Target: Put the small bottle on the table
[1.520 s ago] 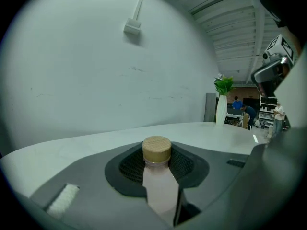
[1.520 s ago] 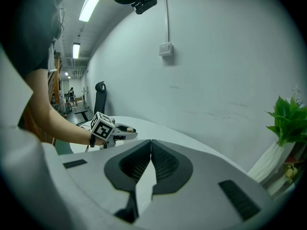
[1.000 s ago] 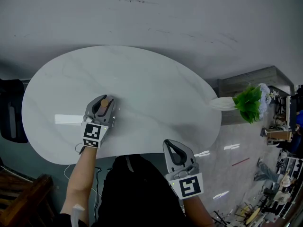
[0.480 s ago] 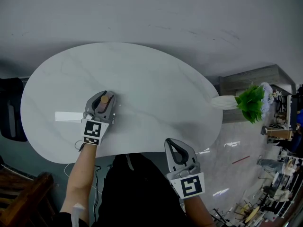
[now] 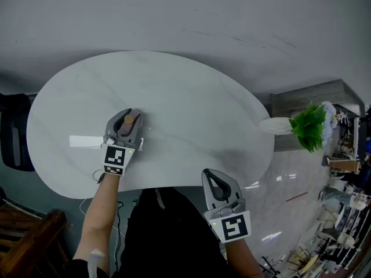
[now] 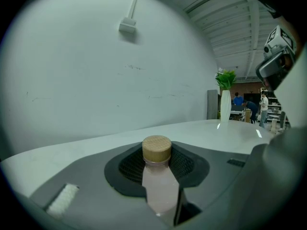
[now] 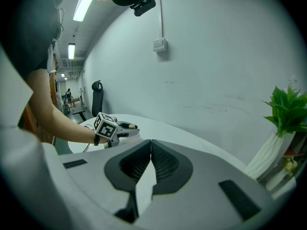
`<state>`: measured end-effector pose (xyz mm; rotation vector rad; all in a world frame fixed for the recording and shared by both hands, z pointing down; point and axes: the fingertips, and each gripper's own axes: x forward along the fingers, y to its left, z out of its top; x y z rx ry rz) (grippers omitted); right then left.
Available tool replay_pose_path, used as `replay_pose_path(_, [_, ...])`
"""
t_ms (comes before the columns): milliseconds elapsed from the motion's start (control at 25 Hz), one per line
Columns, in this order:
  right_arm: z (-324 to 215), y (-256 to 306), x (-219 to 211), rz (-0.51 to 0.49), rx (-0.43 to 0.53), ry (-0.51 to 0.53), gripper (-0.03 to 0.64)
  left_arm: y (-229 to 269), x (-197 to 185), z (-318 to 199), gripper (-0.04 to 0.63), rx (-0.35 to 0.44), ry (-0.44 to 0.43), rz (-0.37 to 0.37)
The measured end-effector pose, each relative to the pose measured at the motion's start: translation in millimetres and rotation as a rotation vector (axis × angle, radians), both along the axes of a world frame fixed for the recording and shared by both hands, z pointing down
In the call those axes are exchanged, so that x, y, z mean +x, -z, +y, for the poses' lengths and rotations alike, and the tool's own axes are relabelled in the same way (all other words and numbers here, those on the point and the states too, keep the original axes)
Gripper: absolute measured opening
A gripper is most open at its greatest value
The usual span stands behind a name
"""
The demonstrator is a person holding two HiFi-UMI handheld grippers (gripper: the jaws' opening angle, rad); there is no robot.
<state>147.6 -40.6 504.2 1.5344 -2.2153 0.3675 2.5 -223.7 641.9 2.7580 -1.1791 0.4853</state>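
Left tool [image 5: 127, 118] is clamped on the small bottle [image 6: 157, 186], upright with its wooden cap on top, over the near-left part of the white surface [image 5: 191, 114]; can't tell if the base touches. Right tool [image 5: 215, 181] has jaws together with nothing between, off the surface's near edge, well apart from the bottle.

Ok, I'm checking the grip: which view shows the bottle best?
The left gripper view: the bottle fills the centre, wooden cap and pink body clamped between the left gripper's pads. The head view shows only its cap from above; the right gripper view, just a far speck.
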Motion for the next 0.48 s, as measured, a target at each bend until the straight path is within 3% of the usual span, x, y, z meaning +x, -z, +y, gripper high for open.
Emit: replay_pose_path(480, [5.1,-1.1,13.1,-0.009,0.009,-0.01,0.006,-0.8,-0.3,-1.7,0.123,-0.002,0.022,-0.011])
